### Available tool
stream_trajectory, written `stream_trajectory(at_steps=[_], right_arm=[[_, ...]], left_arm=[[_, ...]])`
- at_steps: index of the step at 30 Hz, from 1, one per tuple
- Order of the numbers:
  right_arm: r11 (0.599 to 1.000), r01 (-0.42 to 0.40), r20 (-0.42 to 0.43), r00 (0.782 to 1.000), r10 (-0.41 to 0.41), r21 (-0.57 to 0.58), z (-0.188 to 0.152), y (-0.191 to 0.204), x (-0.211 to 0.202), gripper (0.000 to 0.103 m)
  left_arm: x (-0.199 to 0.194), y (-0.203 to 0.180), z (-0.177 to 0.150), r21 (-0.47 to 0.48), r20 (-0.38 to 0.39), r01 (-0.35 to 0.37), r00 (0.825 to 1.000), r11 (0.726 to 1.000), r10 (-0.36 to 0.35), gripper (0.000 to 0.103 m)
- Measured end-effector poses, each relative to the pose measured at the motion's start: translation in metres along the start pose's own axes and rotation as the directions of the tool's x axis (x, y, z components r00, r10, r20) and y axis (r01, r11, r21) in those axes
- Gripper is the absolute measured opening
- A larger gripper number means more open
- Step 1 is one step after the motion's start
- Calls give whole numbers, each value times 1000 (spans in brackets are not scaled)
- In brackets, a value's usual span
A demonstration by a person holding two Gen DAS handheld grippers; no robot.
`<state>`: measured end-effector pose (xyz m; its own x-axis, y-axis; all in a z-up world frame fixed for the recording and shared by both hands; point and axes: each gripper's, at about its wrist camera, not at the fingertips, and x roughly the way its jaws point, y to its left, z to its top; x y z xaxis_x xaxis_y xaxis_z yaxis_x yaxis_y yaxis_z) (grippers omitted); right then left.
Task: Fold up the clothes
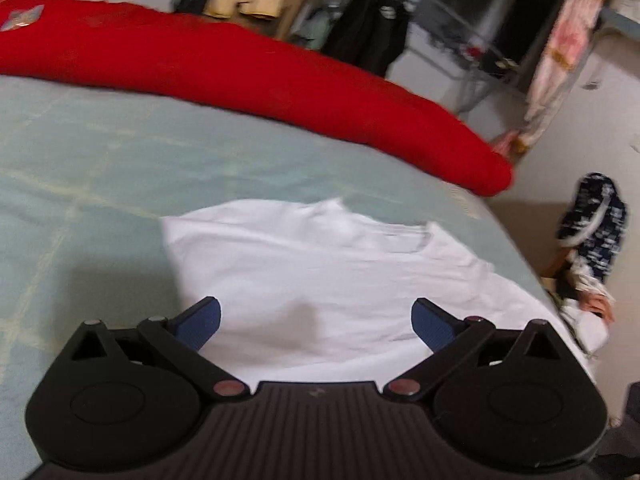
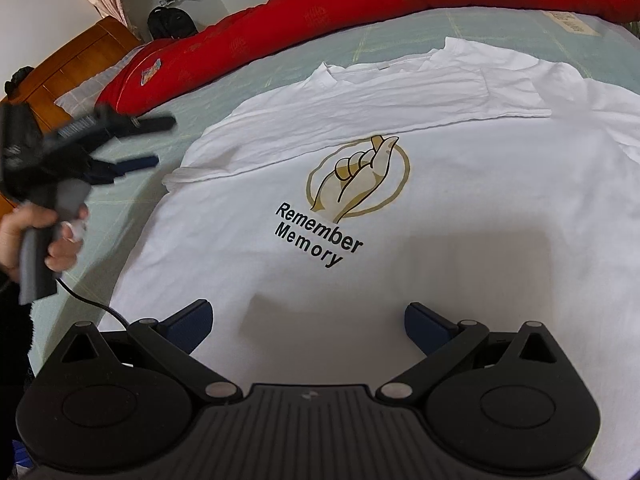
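White T-shirt (image 2: 400, 208) lies spread flat on the bed (image 2: 280, 64), print side up; the print shows a hand in a gold ring above the words "Remember Memory". One sleeve is folded in across the chest, near the collar end. The shirt covers most of the pale green sheet on my near side.

My right gripper (image 2: 308, 326) hangs just above the lower part of the shirt, jaws wide apart, nothing between them. My left gripper (image 1: 316, 324) is above the shirt's edge, jaws likewise wide and empty. In the right wrist view it appears blurred at the left, gripped by my left hand (image 2: 44, 240), beside the shirt and apart from it.

A red quilt (image 1: 240, 68) lies rolled along the far side of the bed, clear of the shirt.
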<state>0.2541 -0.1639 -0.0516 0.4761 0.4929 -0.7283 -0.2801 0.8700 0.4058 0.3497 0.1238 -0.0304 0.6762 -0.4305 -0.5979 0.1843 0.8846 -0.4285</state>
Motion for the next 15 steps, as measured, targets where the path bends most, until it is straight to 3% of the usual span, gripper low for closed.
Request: stream_trajectory(at_steps=[4, 6, 15], right_arm=[[1000, -3, -1, 1000, 3, 1, 0, -1, 1, 103], [1000, -10, -1, 1000, 10, 5, 0, -2, 0, 103], [1000, -14, -2, 1000, 14, 8, 0, -3, 0, 103]], left_arm=[[26, 1, -15, 4, -84, -55, 995, 998, 55, 101], [33, 14, -26, -24, -96, -52, 994, 998, 50, 101], [23, -6, -10, 5, -43, -34, 998, 999, 34, 101]])
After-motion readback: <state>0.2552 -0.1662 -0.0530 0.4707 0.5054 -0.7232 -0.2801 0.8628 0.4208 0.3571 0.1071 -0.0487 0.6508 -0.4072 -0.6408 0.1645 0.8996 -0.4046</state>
